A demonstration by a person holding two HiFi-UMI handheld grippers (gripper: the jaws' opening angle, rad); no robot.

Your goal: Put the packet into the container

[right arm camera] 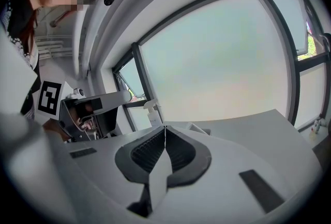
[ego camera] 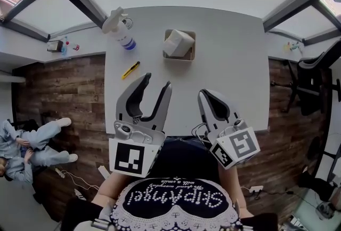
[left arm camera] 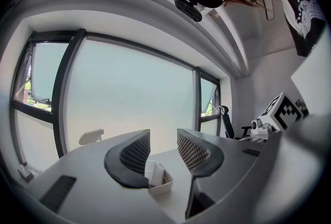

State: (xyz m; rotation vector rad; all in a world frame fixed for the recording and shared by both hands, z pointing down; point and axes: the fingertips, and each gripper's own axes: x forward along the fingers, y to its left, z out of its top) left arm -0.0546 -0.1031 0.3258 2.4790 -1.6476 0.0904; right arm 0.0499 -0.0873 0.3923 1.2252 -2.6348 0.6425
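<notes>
Toward the tabletop's (ego camera: 234, 64) far edge, a square beige container (ego camera: 192, 46) with a crumpled white packet (ego camera: 177, 42) inside. On the left gripper (ego camera: 157, 80), mesh-textured dark jaws apart, empty; on the right gripper (ego camera: 205, 94), pressed together.

We wear a dark top (ego camera: 181, 166) with white lettering and a pale beaded hem, and our left tongs (ego camera: 157, 80) and right tongs (ego camera: 204, 92) are grey with black ribbed pads, each bearing a white cube (ego camera: 132, 158) with black square markers.

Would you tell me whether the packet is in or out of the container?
In: the white packet rests inside the container, within its rim.
</notes>
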